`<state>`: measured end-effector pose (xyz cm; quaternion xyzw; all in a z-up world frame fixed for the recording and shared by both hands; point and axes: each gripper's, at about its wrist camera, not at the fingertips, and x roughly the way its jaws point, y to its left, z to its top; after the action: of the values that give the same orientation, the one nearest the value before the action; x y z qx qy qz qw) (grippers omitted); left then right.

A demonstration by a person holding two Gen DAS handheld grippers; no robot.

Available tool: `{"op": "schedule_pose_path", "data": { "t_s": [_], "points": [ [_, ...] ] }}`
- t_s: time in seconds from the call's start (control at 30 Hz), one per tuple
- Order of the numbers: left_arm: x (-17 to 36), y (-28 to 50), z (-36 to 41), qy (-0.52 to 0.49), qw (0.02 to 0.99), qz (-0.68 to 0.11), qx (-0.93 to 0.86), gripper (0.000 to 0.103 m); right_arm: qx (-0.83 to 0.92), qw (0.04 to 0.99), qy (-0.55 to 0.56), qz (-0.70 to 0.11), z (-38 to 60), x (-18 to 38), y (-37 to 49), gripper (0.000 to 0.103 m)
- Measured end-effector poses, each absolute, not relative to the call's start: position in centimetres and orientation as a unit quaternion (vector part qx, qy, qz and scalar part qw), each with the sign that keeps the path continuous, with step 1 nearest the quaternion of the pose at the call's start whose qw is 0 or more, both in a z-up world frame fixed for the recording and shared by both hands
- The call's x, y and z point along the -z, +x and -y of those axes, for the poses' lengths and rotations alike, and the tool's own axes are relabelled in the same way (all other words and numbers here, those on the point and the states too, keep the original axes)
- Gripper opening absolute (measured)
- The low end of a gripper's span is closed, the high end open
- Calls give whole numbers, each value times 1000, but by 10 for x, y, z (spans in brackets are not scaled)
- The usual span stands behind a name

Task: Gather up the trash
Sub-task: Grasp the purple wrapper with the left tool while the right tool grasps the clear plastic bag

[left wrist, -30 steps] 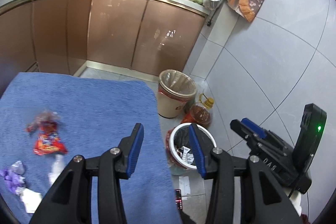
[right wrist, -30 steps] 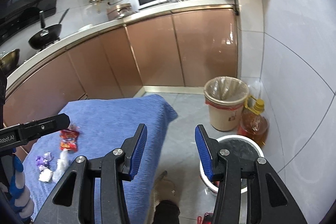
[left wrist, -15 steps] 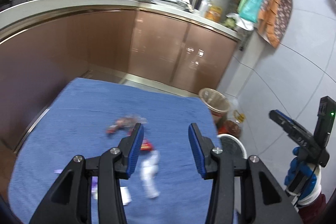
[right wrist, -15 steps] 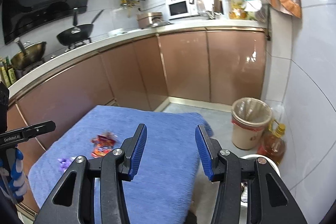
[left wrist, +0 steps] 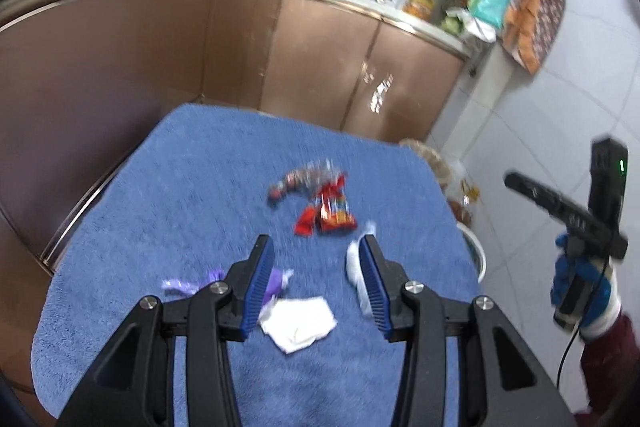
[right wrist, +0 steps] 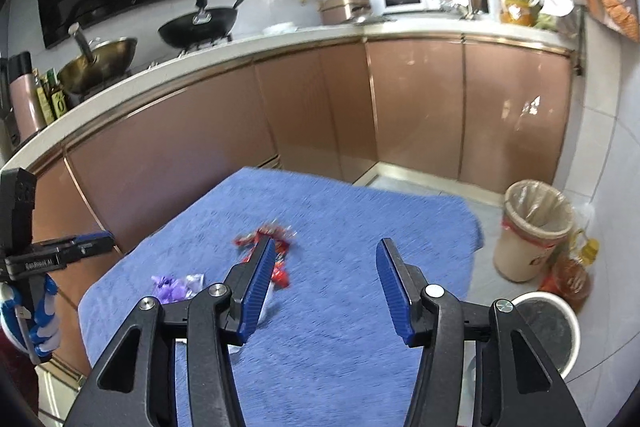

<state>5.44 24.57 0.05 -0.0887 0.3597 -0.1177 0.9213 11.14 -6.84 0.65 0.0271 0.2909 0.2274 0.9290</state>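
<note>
Trash lies on a blue towel-covered table (left wrist: pixel 168 187): a red snack wrapper (left wrist: pixel 326 213), a purple wrapper (left wrist: pixel 276 281), a white crumpled tissue (left wrist: pixel 298 321) and a white piece (left wrist: pixel 354 263). My left gripper (left wrist: pixel 316 281) is open and empty above the tissue. My right gripper (right wrist: pixel 326 287) is open and empty above the table; it shows the red wrapper (right wrist: pixel 280 247) and the purple wrapper (right wrist: pixel 172 287). A white bin (right wrist: pixel 560 331) with a dark liner stands on the floor at the right.
A beige lined bin (right wrist: pixel 532 227) and an oil bottle (right wrist: pixel 572 275) stand on the floor by the tiled wall. Brown kitchen cabinets (right wrist: pixel 320 115) run behind the table. The right gripper shows in the left wrist view (left wrist: pixel 576 219).
Both grippers swung left from the floor bins to over the table. The left one moved closer to the trash. Both stayed open.
</note>
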Motion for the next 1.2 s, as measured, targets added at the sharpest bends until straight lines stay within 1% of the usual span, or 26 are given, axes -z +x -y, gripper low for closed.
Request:
{"op": "schedule_pose_path", "data": {
  "t_s": [0.3,0.4,0.47,0.67,0.87,1.03,1.13,1.17,1.2],
  "points": [
    [43,65,-234,-40,907,-395,138,43,-263,901,16,-343,36,37,129,53],
    [56,70,-228,-13,902,-410,135,43,-277,890,13,-361,21,52,133,54],
    [64,76,-226,-1,898,-420,133,43,-287,881,14,-377,11,63,136,56],
    [79,90,-223,28,890,-437,128,43,-306,857,22,-415,-11,92,145,57],
    [91,105,-230,36,883,-453,116,43,-319,843,25,-432,-26,106,153,59],
    [100,112,-230,39,878,-462,117,43,-325,834,27,-444,-36,115,158,65],
    [103,113,-230,42,877,-465,115,42,-328,830,31,-450,-43,120,163,66],
    [104,114,-229,45,876,-467,114,41,-330,829,30,-451,-45,122,164,66],
    [106,116,-228,47,875,-469,113,38,-330,828,29,-452,-47,123,165,66]
  ]
}}
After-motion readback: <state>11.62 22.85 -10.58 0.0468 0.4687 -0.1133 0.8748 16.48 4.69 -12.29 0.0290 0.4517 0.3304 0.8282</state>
